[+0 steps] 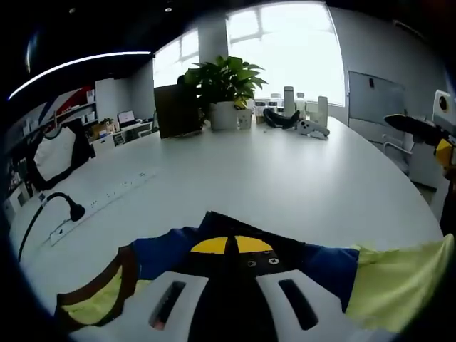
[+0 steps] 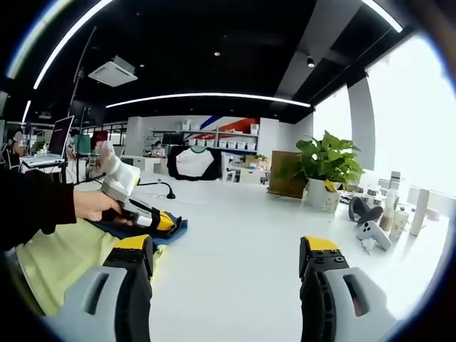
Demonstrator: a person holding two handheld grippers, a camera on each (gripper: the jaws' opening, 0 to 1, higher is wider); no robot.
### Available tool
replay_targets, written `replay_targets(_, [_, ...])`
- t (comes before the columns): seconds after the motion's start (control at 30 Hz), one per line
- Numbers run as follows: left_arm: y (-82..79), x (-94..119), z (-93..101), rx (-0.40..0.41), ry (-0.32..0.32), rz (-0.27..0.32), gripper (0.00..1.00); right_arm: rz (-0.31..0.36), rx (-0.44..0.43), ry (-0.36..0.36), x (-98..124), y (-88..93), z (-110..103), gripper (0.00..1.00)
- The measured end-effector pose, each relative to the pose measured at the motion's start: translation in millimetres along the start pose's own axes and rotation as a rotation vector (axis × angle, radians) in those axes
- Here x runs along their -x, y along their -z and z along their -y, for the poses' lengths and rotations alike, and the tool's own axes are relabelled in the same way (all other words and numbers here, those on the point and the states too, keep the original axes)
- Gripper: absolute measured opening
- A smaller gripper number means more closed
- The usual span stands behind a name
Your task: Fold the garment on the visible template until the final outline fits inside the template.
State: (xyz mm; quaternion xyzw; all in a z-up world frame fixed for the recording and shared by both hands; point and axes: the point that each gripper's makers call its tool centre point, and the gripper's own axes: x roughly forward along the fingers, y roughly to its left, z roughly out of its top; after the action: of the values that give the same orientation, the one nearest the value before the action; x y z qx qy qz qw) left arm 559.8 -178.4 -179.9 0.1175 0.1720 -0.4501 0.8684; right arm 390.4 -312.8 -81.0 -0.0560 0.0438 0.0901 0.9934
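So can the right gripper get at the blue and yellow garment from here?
Probably yes: the blue and yellow garment lies just left of the open right gripper, bare white table between; the left gripper already rests there.

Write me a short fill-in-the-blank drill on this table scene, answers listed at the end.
1. The garment under the left tool is blue, black and ____.
2. The right tool has its jaws ____ above the bare white table.
3. The potted ____ stands at the table's far end, beside a brown box.
4. A person's hand holds the ____ tool at the garment.

Answers: yellow; open; plant; left
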Motion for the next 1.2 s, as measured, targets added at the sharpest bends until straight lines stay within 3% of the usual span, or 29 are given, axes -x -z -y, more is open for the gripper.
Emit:
replay_targets(0.17, [-4.6, -10.4, 7.2, -0.030, 0.015, -0.004, 0.01, 0.005, -0.012, 0.005, 0.4, -1.1, 6.3, 0.86])
replay_targets(0.27, [-15.9, -7.1, 8.7, -0.012, 0.010, 0.040, 0.01, 0.005, -0.016, 0.005, -0.2, -1.0, 7.3, 0.86])
replay_targets(0.47, [-59.8, 25.6, 18.1, 0.116, 0.046, 0.171, 0.01, 0.006, -0.007, 0.009, -0.7, -1.3, 6.2, 0.86])
replay_targets(0.63, [-75.3, 70.1, 15.9, 0.108, -0.010, 0.239, 0.01, 0.011, 0.017, 0.000, 1.7, -4.8, 0.3, 0.86])
replay_targets(0.7, [-71.9, 88.1, 11.0, 0.086, -0.049, 0.218, 0.04, 0.014, 0.023, 0.003, 3.4, -5.3, -0.5, 0.86])
replay_targets(0.83, [-62.7, 115.4, 8.3, 0.107, -0.058, 0.204, 0.06, 0.024, 0.030, 0.004, 6.9, -7.7, -1.2, 0.86])
replay_targets(1.07, [-50.7, 155.9, 8.2, 0.095, -0.087, 0.235, 0.08, 0.055, 0.050, -0.025, 12.5, -18.8, -8.5, 0.87])
replay_targets(1.2, [-55.7, 189.9, -7.8, 0.065, -0.150, 0.282, 0.22, 0.053, 0.069, -0.039, 14.7, -16.6, -14.1, 0.89])
